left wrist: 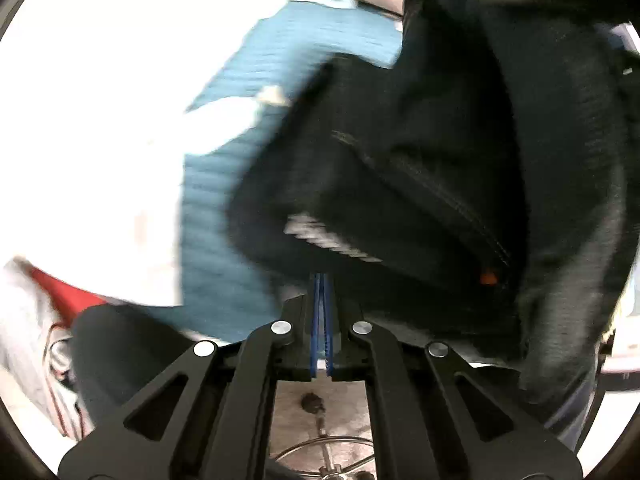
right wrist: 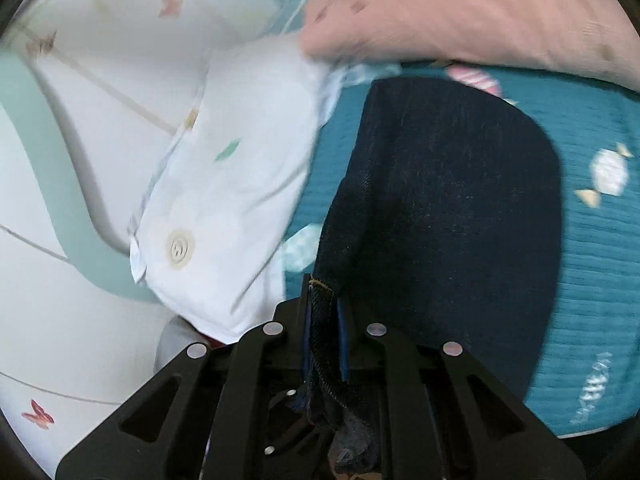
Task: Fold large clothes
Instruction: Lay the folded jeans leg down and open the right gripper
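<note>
Only the right wrist view shows a firm grip. There our right gripper [right wrist: 325, 300] has its jaws clamped on a stitched corner of the dark jeans [right wrist: 448, 208], and denim runs back between the fingers toward the camera. From that corner the jeans spread forward over the teal blanket [right wrist: 592, 264], which bears a candy print. This view alone also shows a white pillow [right wrist: 240, 184] with a large button, lying just left of the jeans, and a pink pillow [right wrist: 460, 12] across the top, touching the far edge of the blanket.

Only the left wrist view shows the seams, a white label and a small orange tag on the jeans [left wrist: 400, 184], which are bunched and blurred here. Our left gripper [left wrist: 321, 280] has its blue pads pressed together; the jeans meet their tips, but we cannot tell whether any cloth is caught between them. A red cloth [left wrist: 60, 292] lies at the left edge, and bare floor shows beneath the gripper.

Open blanket remains to the right of the jeans in the right wrist view. To the left, the white pillow crowds their edge.
</note>
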Demonstrator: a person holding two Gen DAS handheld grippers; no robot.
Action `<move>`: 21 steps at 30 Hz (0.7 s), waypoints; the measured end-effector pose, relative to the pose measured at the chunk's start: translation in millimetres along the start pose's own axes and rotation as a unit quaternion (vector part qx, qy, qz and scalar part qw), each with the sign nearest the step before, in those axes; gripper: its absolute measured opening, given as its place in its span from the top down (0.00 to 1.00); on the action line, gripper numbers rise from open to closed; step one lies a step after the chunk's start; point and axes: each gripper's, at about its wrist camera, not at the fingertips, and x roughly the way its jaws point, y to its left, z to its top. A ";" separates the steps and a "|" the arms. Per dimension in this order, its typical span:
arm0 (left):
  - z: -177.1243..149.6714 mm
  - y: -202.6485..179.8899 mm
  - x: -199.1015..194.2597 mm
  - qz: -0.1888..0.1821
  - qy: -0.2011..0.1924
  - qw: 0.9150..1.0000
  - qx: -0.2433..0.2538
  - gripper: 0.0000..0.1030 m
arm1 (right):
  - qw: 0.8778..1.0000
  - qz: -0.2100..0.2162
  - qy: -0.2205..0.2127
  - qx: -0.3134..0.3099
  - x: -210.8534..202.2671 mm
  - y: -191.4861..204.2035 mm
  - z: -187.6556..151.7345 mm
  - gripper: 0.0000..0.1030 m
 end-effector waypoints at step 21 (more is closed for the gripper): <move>41.4 19.4 17.6 -0.007 0.010 1.000 0.018 0.85 | 0.996 -0.079 -0.033 0.030 -1.9 -75.2 -17.8 0.75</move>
